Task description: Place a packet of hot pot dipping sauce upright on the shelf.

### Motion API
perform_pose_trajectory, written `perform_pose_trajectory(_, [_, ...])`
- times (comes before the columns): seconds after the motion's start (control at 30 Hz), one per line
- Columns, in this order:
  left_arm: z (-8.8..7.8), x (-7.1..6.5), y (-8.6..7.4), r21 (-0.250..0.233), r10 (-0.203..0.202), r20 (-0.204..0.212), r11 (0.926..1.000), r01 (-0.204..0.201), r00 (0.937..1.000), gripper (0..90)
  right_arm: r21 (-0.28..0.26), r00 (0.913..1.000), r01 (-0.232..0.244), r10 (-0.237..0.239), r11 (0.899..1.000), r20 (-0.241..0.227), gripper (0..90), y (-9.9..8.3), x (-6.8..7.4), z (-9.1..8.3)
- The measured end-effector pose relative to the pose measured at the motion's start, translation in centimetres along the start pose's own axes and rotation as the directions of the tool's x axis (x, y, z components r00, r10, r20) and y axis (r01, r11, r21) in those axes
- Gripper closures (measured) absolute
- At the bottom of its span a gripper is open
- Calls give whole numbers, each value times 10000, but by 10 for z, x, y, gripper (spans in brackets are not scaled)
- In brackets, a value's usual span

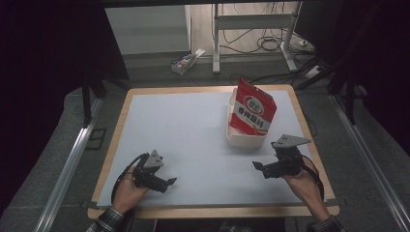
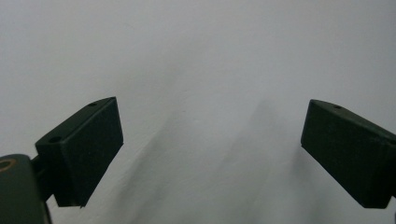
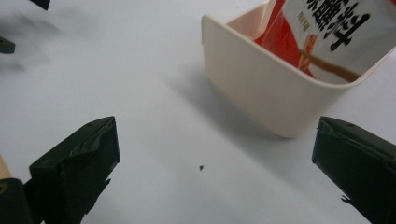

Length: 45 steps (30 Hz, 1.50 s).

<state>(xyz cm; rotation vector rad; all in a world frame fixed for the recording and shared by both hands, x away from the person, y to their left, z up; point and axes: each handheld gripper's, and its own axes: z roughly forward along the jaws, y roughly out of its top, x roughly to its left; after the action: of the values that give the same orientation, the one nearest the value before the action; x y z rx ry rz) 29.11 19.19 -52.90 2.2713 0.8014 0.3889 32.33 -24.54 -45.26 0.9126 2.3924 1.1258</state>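
Observation:
A red and white snack bag (image 1: 252, 109) stands tilted in a cream plastic bin (image 1: 241, 140) at the table's right half. In the right gripper view the bin (image 3: 261, 88) and the bag (image 3: 327, 32) rise just beyond the jaws. My right gripper (image 1: 259, 167) rests open on the white sheet, in front of the bin and a little to its right, jaws pointing left with nothing between them (image 3: 210, 163). At the front left my left gripper (image 1: 170, 181) lies open on the sheet, its jaws wide apart over bare white surface (image 2: 210, 149).
A white sheet (image 1: 193, 140) covers the wooden table (image 1: 116, 125). Beyond the far edge the floor holds a small carton (image 1: 183, 63), a white table frame (image 1: 251, 29) and cables. Metal rails (image 1: 67, 169) run along both sides. A small dark speck (image 3: 201, 167) lies on the sheet.

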Motion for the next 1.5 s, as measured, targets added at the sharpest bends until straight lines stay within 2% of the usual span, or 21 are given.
perform_pose_trajectory(0.43, [1, -1, 0, 64, 122, -73, 9999, -122, 9999, 57, 239, 9994, 322, -325, 9992, 125, 4, -15, 9, -8])
perform_pose_trajectory(0.77, [1, -1, 0, 65, 150, -81, 9999, -150, 9999, 57, 315, 9992, 356, -362, 9989, 190, 4, -29, 11, -10])
perform_pose_trajectory(1.03, [1, -1, 0, 49, 173, -83, 9998, -172, 9998, 57, 609, 9990, 314, -332, 9976, 287, 3, -43, 10, -7])
perform_pose_trajectory(1.5, [2, -1, 0, 81, 247, -69, 9997, -247, 9997, 56, 1094, 9994, 313, -326, 9935, 103, 3, -61, 10, 1])
